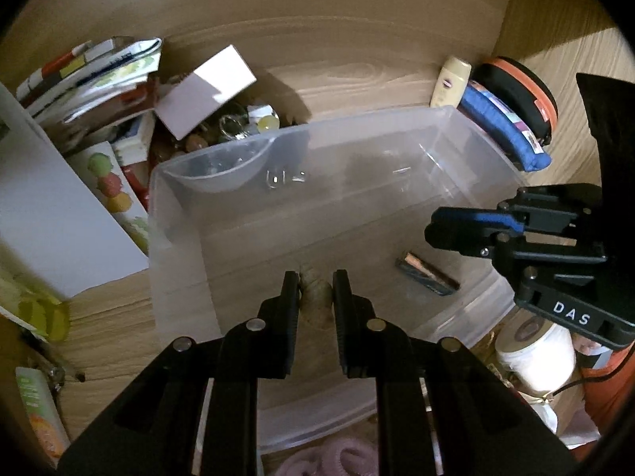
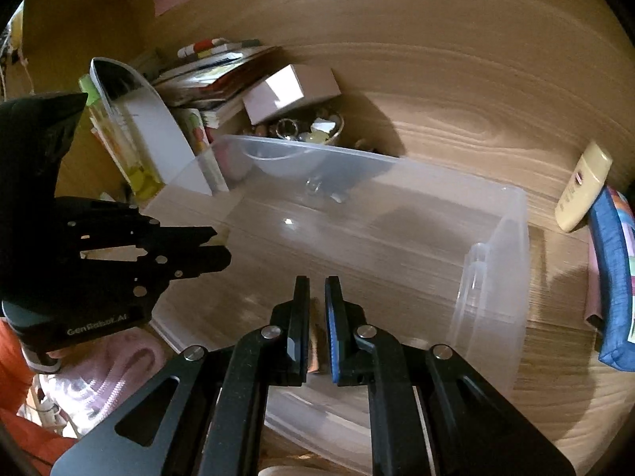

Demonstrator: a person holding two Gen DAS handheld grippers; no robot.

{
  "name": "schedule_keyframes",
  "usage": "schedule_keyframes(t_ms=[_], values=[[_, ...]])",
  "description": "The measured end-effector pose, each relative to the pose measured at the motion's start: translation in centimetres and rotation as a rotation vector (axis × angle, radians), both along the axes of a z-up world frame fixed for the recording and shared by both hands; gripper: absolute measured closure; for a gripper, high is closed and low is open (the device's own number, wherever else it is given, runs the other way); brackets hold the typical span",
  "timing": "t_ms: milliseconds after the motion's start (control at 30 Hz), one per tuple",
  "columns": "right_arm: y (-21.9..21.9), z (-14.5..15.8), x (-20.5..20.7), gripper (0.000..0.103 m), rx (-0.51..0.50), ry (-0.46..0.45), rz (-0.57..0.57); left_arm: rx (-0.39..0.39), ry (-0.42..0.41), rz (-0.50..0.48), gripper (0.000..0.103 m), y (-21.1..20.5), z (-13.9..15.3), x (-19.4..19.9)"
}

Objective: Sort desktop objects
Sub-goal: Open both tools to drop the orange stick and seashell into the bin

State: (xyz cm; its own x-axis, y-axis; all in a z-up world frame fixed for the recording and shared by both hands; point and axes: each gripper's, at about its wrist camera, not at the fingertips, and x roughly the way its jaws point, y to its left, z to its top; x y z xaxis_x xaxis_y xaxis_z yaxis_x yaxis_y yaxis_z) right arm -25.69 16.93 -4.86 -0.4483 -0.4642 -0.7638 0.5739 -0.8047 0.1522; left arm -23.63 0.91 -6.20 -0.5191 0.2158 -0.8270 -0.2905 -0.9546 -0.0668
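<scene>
A clear plastic bin [image 1: 468, 127] [image 2: 496, 246] stands on the wooden desk. My left gripper [image 1: 315, 277] hangs over the bin, shut on a small tan lumpy object [image 1: 315, 297]. A dark flat bar-shaped item [image 1: 426, 273] lies on the bin floor to its right. My right gripper [image 2: 316, 283] is over the bin's near side, its jaws nearly closed with a thin brownish thing [image 2: 316, 341] showing between them; whether it is gripped is unclear. The right gripper also shows in the left wrist view [image 1: 436, 230], and the left one in the right wrist view [image 2: 214, 246].
Behind the bin are a stack of books [image 1: 91, 75], a white box [image 1: 206, 91] and a bowl of small items [image 2: 309, 129]. A cream bottle [image 1: 450, 81] [image 2: 581, 186], a blue pouch [image 1: 504, 127] [image 2: 613, 277] and an orange-black case [image 1: 524, 95] lie right. A white jar [image 1: 533, 357] stands near.
</scene>
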Motion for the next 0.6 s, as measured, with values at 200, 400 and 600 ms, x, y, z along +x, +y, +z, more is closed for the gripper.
schedule_keyframes(t_ms=[200, 400, 600], values=[[0.3, 0.1, 0.0, 0.095, 0.007, 0.022, -0.013, -0.011, 0.000, -0.009, 0.087, 0.4, -0.2, -0.3], [0.3, 0.7, 0.5, 0.073, 0.007, 0.056, -0.021, -0.015, 0.017, -0.001, 0.081, 0.3, 0.2, -0.1], [0.7, 2.5, 1.7, 0.053, -0.007, 0.145, -0.044, -0.020, 0.085, 0.023, 0.058, -0.2, 2.0, 1.1]])
